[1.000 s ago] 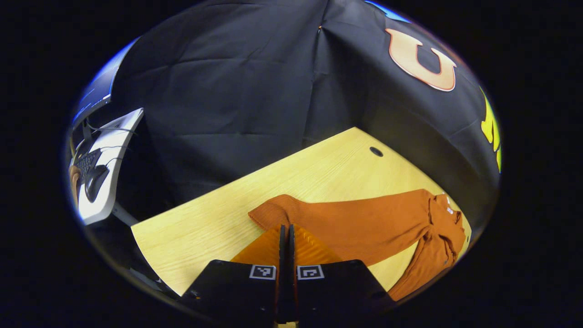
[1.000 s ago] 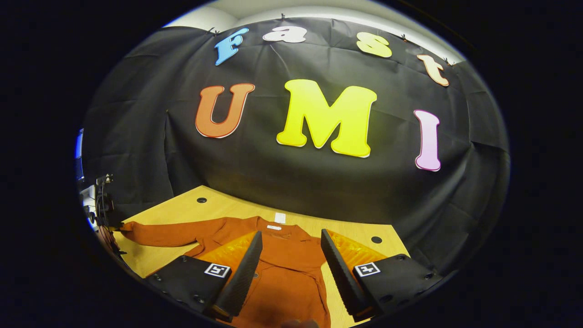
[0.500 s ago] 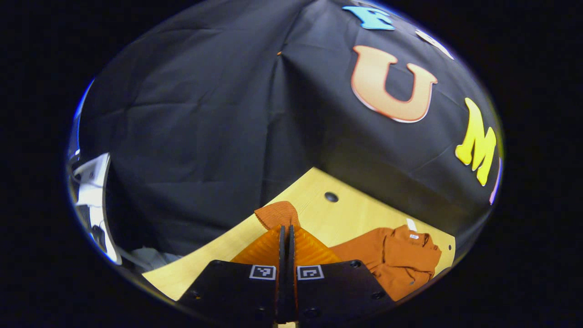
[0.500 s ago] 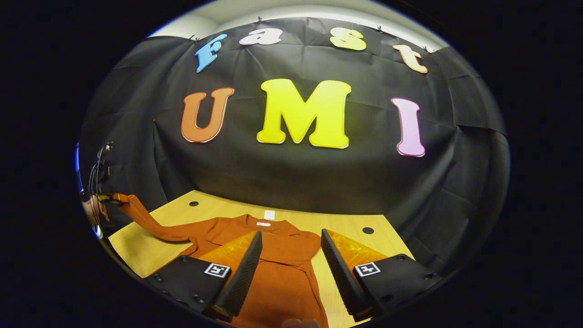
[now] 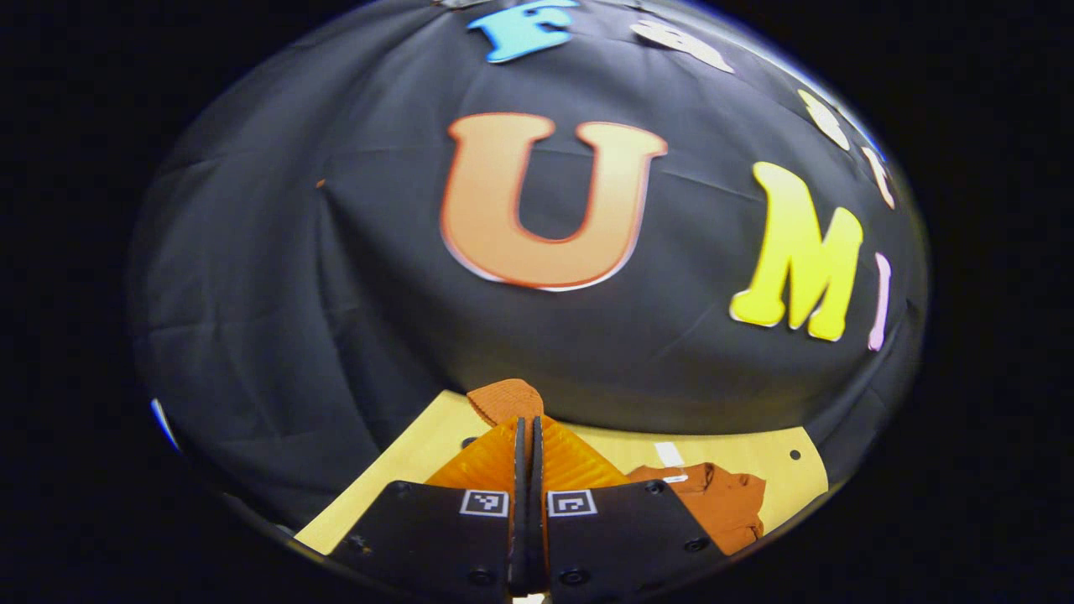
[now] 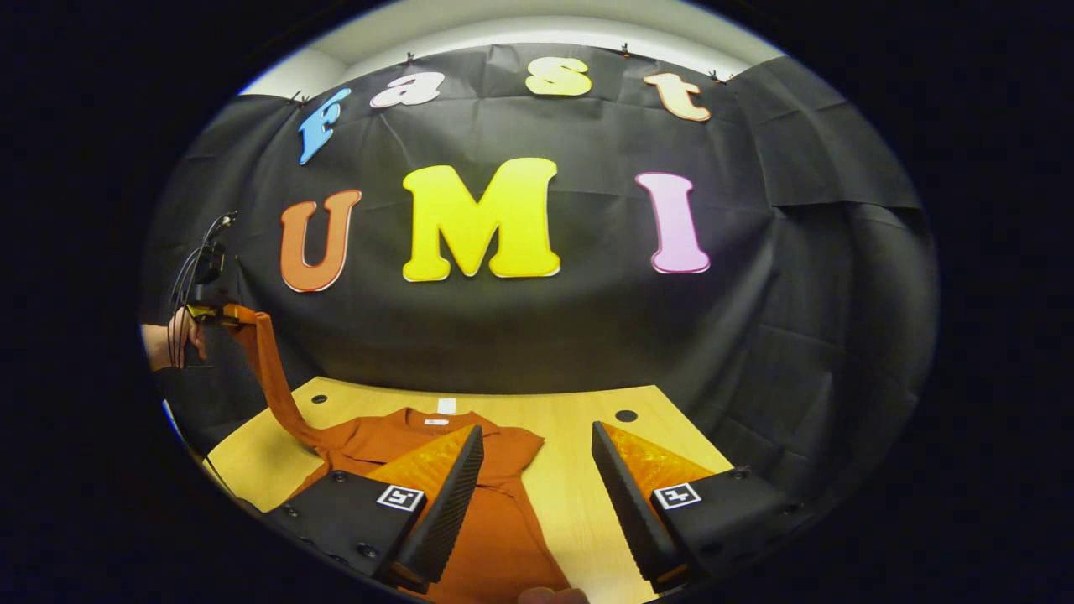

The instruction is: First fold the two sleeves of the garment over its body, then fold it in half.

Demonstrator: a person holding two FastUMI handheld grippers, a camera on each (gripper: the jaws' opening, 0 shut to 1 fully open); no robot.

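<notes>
Your left gripper [image 5: 527, 436] is pinched tight on the sleeve [image 5: 506, 400] cuff, held above the table [image 6: 579, 495]. Your right gripper [image 6: 537, 445] gapes wide, seemingly touching nothing, over the garment [image 6: 495, 520] lying there.

In the left gripper view the left claw [image 5: 528, 436] covers most of the sleeve [image 5: 506, 400]; only the cuff sticks out above the closed fingers. The garment [image 5: 722, 503] at lower right is partly hidden behind the claw body, and its lower part is cut off by the edge. In the right gripper view the right claw [image 6: 537, 457] hides part of the garment, and the bottom edge cuts its hem. At far left a hand [image 6: 172, 340] is small and cut by the edge. The surface [image 6: 570, 495] continues out of view below.
</notes>
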